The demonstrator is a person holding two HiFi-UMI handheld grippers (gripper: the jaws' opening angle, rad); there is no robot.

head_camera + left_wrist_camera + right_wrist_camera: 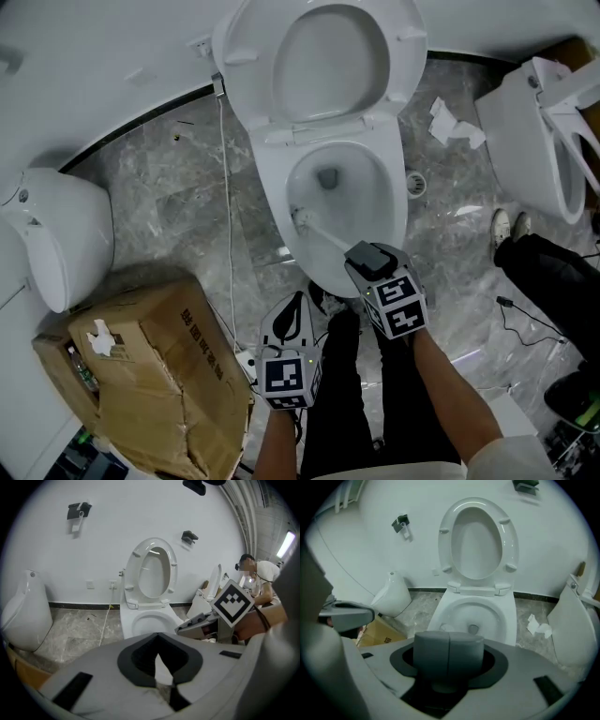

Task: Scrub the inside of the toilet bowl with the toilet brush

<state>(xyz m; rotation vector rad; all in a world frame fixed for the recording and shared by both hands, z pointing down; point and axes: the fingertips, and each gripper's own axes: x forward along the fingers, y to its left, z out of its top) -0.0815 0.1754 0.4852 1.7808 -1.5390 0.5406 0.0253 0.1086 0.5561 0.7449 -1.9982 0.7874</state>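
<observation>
Head view: the right claw [364,255] is clenched on the white handle of the toilet brush [322,233]. The brush's head rests against the left inner wall of the toilet bowl [367,202], near the drain, and the seat [330,58] stands raised behind it. The left claw [298,300] hangs lower, beside the person's legs, its tips pressed together on nothing. A cardboard box [159,366] sits on the floor at left.

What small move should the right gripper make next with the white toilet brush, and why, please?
Probably sweep the white toilet brush round the inside of the white ceramic toilet bowl: the right gripper is closed on its handle, and the brush head sits against the bowl's left inner wall.
</observation>
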